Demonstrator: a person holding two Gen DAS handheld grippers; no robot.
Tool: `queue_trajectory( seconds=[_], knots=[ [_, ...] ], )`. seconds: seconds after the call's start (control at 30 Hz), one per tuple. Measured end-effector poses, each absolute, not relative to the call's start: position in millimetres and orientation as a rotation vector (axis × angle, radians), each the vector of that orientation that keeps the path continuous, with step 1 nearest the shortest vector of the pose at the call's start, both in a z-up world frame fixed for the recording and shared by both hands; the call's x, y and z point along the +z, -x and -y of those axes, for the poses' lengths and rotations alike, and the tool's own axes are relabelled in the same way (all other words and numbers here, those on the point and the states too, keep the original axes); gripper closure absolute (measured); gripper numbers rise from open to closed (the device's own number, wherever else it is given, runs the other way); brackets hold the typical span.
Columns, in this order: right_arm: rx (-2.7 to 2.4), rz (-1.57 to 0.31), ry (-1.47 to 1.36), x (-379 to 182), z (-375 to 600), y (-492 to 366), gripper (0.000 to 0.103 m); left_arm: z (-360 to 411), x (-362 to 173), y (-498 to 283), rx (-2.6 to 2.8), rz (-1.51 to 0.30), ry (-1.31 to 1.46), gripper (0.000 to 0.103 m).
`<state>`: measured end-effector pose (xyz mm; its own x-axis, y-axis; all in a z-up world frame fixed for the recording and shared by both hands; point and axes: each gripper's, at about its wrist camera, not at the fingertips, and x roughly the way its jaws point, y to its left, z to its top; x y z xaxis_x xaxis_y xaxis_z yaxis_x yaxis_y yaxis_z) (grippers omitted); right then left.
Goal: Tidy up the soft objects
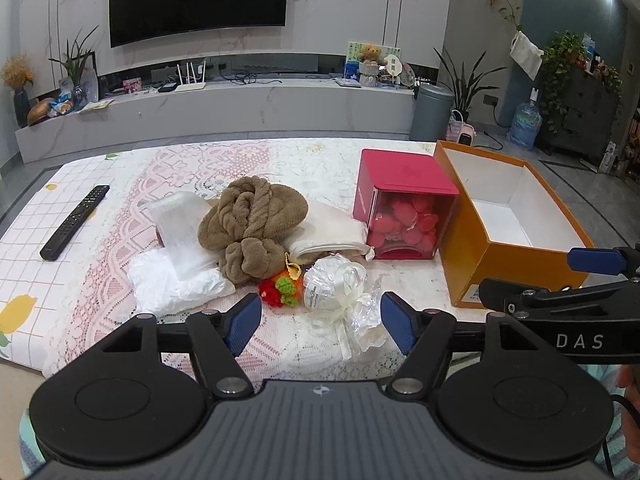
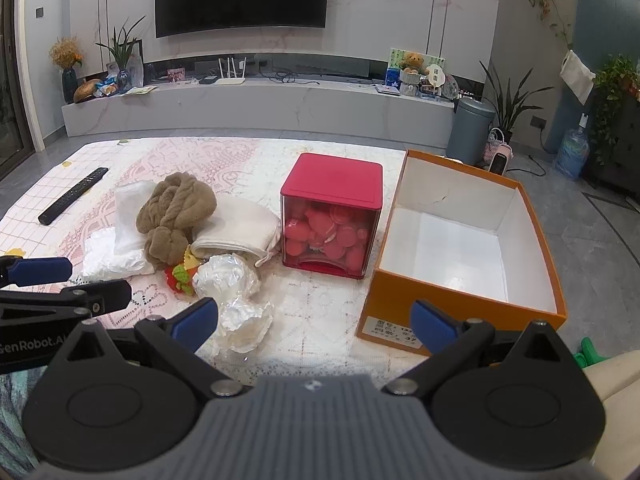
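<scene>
My left tongs [image 1: 320,322] stand apart and empty. The cellophane-wrapped white bundle [image 1: 334,284] lies directly ahead, left of the open orange box [image 2: 464,240]. My right tongs [image 2: 316,326], also apart, sit farther off.

You are looking at your left gripper [image 1: 319,322]: black arms, blue fingers [image 1: 244,322], silver screws, ribbed grey body; your right gripper [image 2: 316,322] is showing the same build; white lettering is running along each one's side.
</scene>
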<state>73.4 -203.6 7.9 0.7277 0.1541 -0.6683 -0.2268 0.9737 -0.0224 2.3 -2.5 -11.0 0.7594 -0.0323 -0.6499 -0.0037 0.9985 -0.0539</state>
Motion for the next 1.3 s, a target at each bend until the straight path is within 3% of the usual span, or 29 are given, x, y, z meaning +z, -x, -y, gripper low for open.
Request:
queue_trajectory(
  seconds=[0.6,1.3],
  knots=[
    [0.211,-0.736,0.114,6.0,200.9,-73.4,0.003,2.5,-10.6,-0.9,-0.01,-0.698,0.031,0.033],
    [0.215,-0.747,0.109,4.2,200.6,-73.5,0.003,1.1,-9.5,0.8,-0.009,-0.699,0.029,0.033]
  ],
)
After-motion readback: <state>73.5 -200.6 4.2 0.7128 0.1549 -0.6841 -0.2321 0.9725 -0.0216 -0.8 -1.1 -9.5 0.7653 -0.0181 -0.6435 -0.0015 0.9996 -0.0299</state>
